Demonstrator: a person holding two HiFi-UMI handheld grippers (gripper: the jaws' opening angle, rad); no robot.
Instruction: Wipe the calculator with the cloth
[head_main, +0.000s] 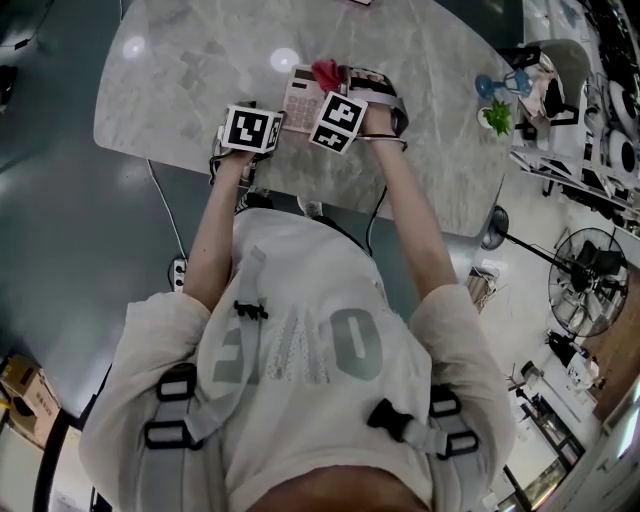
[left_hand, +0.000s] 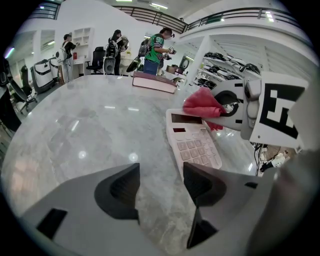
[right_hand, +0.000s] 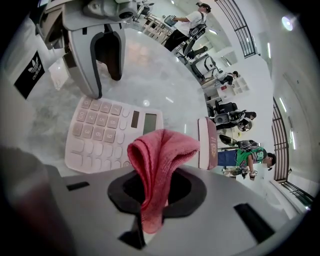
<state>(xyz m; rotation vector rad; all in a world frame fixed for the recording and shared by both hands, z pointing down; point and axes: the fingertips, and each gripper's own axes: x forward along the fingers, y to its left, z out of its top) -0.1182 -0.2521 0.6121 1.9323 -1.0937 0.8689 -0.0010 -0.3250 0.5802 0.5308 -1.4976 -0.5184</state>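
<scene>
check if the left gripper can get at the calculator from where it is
Probably yes. The left gripper is open and empty, and only bare table lies between it and the key end of the calculator. The right gripper holds the cloth at the display end, so that end looks crowded.

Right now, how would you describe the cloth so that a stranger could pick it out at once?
On the grey marble table lies a pale pink calculator. Over its display end, the right gripper is shut on the cloth. It is the only soft, crumpled, deep pink thing there; the calculator is flat and hard.
</scene>
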